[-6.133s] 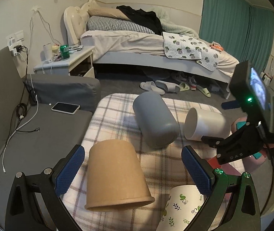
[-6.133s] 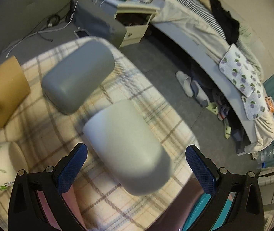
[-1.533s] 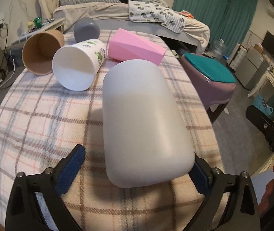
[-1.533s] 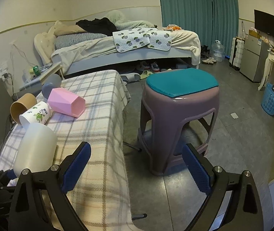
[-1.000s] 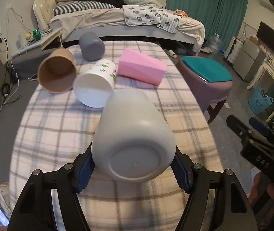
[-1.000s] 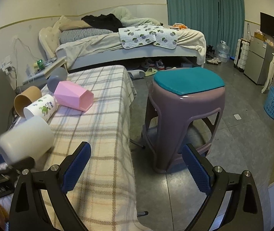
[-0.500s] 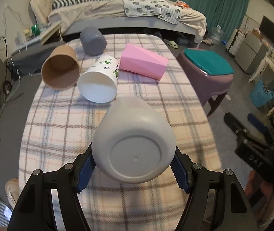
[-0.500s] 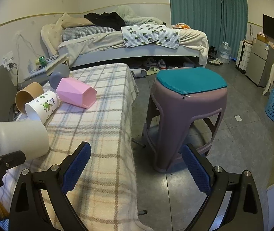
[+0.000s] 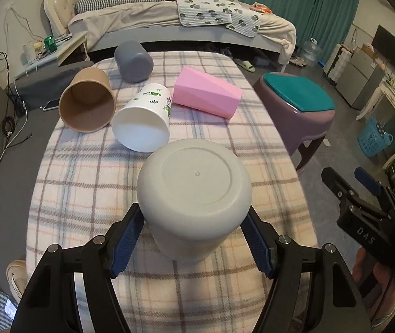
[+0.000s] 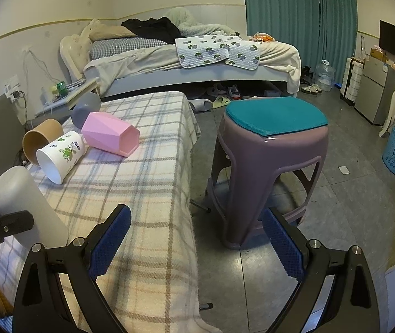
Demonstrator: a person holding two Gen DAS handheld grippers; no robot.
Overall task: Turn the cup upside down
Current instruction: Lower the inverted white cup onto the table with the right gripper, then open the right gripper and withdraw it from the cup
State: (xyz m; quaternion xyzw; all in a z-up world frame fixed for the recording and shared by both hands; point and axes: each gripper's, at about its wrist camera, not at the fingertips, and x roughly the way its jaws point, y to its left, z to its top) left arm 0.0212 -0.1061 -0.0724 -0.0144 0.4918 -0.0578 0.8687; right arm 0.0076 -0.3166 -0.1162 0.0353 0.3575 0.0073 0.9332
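Note:
My left gripper (image 9: 193,242) is shut on a plain white cup (image 9: 194,194), held with its flat base up and its mouth down toward the plaid cloth (image 9: 86,194). The same cup (image 10: 22,202) shows at the left of the right wrist view, tilted, its base up. Whether its rim touches the cloth I cannot tell. My right gripper (image 10: 196,245) is open and empty, off the table's right edge, pointing at the floor and stool; it also shows in the left wrist view (image 9: 364,194).
On the cloth lie a brown paper cup (image 9: 88,105), a white leaf-print cup (image 9: 144,125), a pink faceted cup (image 9: 205,94) and a grey cup (image 9: 133,61), all on their sides. A purple stool with a teal top (image 10: 272,144) stands right of the table.
My left gripper has turned the white cup further, so its base now faces up rather than toward the camera, and brought it lower over the cloth. The right gripper has barely moved.

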